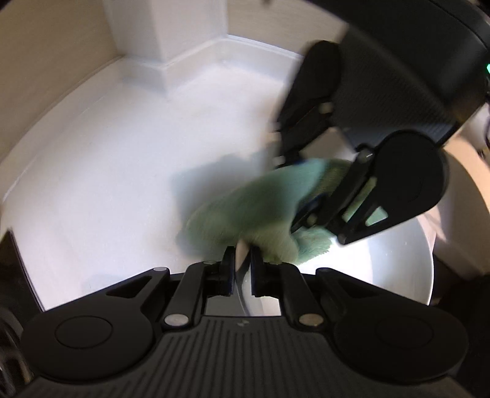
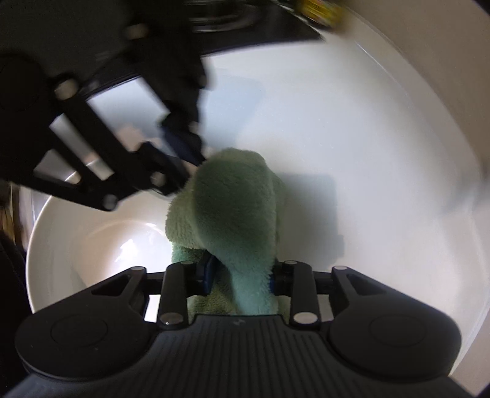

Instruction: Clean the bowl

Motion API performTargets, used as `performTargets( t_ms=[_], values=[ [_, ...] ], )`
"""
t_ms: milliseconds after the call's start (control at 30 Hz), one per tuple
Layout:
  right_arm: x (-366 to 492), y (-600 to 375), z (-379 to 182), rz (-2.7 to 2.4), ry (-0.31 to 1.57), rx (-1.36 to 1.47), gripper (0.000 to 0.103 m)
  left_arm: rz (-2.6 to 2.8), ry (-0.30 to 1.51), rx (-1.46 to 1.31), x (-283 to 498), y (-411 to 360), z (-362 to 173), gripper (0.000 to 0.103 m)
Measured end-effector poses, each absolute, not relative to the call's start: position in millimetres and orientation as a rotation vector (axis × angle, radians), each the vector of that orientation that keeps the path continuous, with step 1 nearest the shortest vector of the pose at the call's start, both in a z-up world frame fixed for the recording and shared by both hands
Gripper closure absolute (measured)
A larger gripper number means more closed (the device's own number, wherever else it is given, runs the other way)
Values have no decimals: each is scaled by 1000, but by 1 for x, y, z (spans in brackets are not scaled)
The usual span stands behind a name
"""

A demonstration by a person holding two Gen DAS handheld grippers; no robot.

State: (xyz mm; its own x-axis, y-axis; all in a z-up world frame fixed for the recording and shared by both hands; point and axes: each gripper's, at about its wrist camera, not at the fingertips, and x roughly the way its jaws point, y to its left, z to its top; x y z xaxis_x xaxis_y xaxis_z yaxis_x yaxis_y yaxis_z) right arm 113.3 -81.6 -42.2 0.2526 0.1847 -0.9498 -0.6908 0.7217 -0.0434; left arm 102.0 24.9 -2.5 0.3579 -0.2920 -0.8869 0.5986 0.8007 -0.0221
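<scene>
A white bowl [image 1: 398, 263] sits on a white countertop; it also shows in the right wrist view [image 2: 76, 242]. My left gripper [image 1: 243, 260] is shut on the bowl's rim, which runs between its blue pads. My right gripper [image 2: 240, 275] is shut on a green fluffy cloth [image 2: 232, 208] and holds it over the bowl's rim and inner wall. In the left wrist view the cloth [image 1: 245, 208] hangs from the right gripper [image 1: 306, 196] just beyond my left fingertips. The left gripper shows blurred at the upper left of the right wrist view [image 2: 180, 153].
The white countertop [image 1: 122, 171] meets a white backsplash and a corner post [image 1: 165, 36] at the back. A dark surface [image 2: 245, 30] and a blurred yellow object [image 2: 318, 9] lie at the far edge in the right wrist view.
</scene>
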Motion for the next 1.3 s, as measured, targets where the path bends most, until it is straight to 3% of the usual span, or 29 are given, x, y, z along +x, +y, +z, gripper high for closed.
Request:
performTargets(
  t_ms=[33, 200, 300, 367, 467, 600, 733, 800, 1133, 1200, 1267, 1300],
  values=[
    [112, -87, -42, 588, 1190, -461, 84, -562, 1071, 308, 101, 27, -3, 81],
    [97, -109, -41, 455, 1193, -249, 89, -402, 1107, 218, 72, 35, 0, 80],
    [82, -108, -43, 388, 1184, -201, 89, -421, 1086, 214, 64, 35, 0, 95],
    [74, -103, -46, 409, 1204, -229, 88, -490, 1076, 233, 66, 36, 0, 94],
    [22, -148, -15, 531, 1273, -295, 82, -608, 1062, 312, 72, 30, 2, 96],
    [41, -141, -16, 620, 1318, -479, 79, -702, 1037, 490, 82, 10, -2, 95],
    [51, -105, -15, 715, 1189, -844, 75, -757, 1035, 510, 90, 3, -1, 95],
    [56, -95, -13, 761, 1132, -871, 76, -760, 1040, 480, 91, -1, -1, 94],
    [77, -126, -15, 548, 1207, -371, 85, -486, 1108, 171, 53, 43, -4, 84],
    [68, -131, -15, 468, 1202, -299, 85, -497, 1099, 187, 51, 43, -5, 84],
    [58, -129, -16, 445, 1207, -297, 86, -528, 1102, 226, 56, 40, -5, 94],
    [51, -128, -16, 461, 1227, -304, 87, -551, 1105, 247, 59, 38, -4, 94]
  ],
)
